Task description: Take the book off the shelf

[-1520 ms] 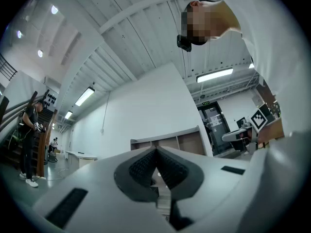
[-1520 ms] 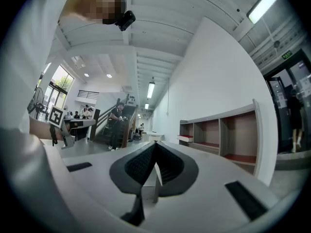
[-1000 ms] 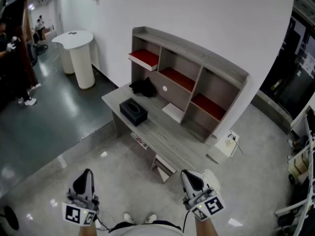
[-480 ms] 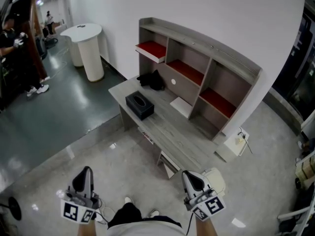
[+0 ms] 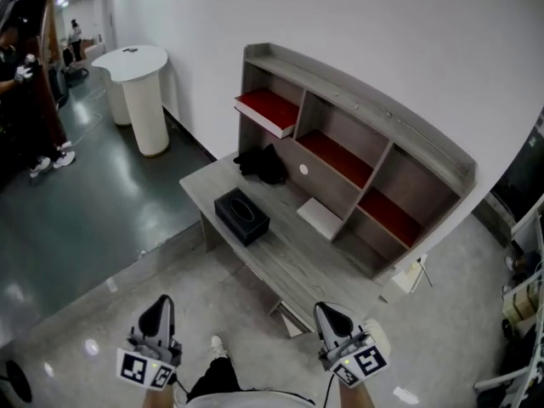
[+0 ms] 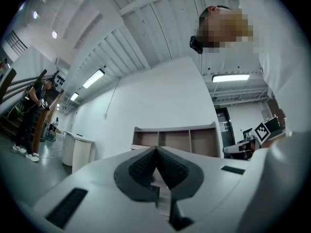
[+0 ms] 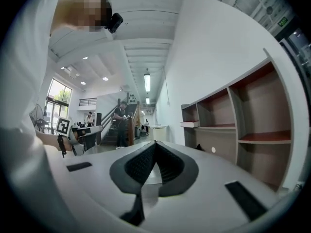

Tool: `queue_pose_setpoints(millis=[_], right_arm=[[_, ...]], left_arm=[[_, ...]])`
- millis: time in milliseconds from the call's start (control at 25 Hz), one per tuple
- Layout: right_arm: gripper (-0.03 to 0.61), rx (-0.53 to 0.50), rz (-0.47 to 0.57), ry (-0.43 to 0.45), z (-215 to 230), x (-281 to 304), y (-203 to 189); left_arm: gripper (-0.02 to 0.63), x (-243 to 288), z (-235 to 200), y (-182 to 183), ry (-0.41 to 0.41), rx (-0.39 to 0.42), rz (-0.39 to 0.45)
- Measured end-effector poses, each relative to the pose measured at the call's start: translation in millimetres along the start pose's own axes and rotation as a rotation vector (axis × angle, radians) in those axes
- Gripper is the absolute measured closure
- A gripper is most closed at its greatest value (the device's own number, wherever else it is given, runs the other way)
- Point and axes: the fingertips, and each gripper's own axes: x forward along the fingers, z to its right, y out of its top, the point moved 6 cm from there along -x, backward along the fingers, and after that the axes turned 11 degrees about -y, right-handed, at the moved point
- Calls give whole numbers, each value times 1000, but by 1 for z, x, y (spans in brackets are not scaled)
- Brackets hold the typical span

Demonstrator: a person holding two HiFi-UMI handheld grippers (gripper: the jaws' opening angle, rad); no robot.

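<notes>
Head view: I hold the left hand-held gripper [image 5: 160, 303] and right hand-held gripper [image 5: 329, 311] low, well short of the worktop [image 5: 289, 257]. The red book [image 5: 266, 110] juts from the shelf's [image 5: 382, 117] leftmost compartment.
Left gripper view: jaws together, empty.
Right gripper view: jaws together, empty.

The book [image 5: 268, 109] is red with a white page edge; it lies flat in the upper left compartment of the grey shelf [image 5: 425, 181], its front end jutting past the compartment's edge; the shelf stands upright on a grey desk [image 5: 293, 266].
</notes>
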Motion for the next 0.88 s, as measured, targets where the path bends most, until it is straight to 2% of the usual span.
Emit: queue_pose_setpoints(millis=[200, 440, 640, 880], right_arm=[[557, -102, 9, -21, -17, 86, 34], [557, -138, -18, -92, -31, 156, 48], [557, -143, -49, -157, -20, 181, 51], [555, -127, -23, -148, 7, 212, 52]], left_arm=[[597, 63, -77, -3, -73, -56, 31], [597, 122, -146, -17, -170, -150, 36], [597, 159, -165, -36, -228, -223, 12], [597, 206, -171, -45, -239, -273, 14]])
